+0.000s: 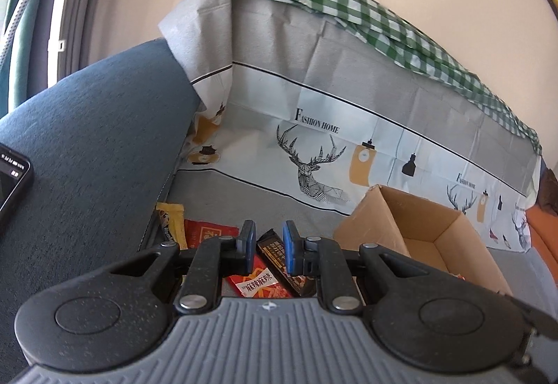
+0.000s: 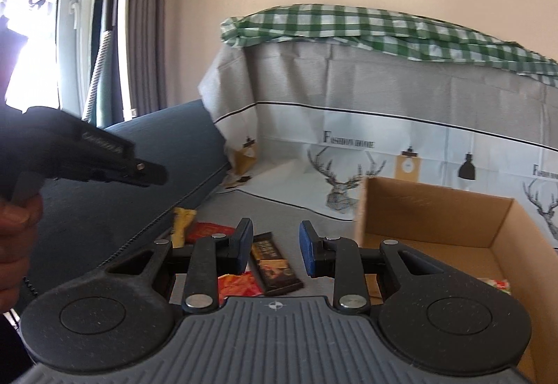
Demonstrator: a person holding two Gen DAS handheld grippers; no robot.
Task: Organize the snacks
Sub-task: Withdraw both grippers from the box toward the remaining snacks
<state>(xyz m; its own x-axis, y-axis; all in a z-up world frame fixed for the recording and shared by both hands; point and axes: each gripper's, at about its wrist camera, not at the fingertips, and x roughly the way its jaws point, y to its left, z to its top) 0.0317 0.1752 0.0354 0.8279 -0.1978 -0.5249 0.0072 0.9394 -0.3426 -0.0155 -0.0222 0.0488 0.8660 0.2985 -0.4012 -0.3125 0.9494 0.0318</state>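
Several snack packets lie on the grey sofa cover: a dark brown bar, a red packet with white label, another red packet and a yellow packet. An open cardboard box stands to their right, with a snack inside at its near edge. My left gripper hangs open just above the brown bar, holding nothing. My right gripper is open above the same bar, empty. The left gripper's body shows at the left of the right wrist view.
A blue sofa armrest rises on the left with a phone on it. The printed grey cover drapes the sofa back, topped by a green checked cloth. A window and a garment steamer are at far left.
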